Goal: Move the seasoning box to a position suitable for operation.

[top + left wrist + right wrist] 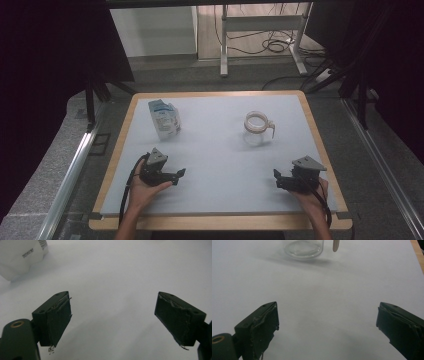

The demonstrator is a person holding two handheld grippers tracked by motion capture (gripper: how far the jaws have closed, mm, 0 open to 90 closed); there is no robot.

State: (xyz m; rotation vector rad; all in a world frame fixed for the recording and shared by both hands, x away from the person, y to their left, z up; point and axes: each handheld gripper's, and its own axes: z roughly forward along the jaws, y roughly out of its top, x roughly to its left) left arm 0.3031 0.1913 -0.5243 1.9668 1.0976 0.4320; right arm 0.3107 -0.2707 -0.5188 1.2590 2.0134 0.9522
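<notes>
High view: the glass jar (258,128) stands upright on the counter (215,200), past its middle toward the far edge. A white and blue pouch (164,119) stands well apart from the jar, across the counter on the person's left. Nearer the person than the jar, the left gripper (179,176) lies in a hand below the pouch, and the right gripper (276,178) lies in the other hand, below the jar and a little to its right. Both point inward and touch nothing.

Left gripper view: the 2 jaws stand wide apart with bare counter between them. The pouch (17,258) sits ahead at the upper left, blurred, far from the jar's side.

Right gripper view: the jaws are spread as wide, gripping nothing. The jar (304,248) sits straight ahead at the top edge, its pale handle (335,245) hanging on its right side.

By my reading the work has not begun: neither thing is grasped, and every step, reaching, gripping and whatever follows with pouch and jar, remains.
</notes>
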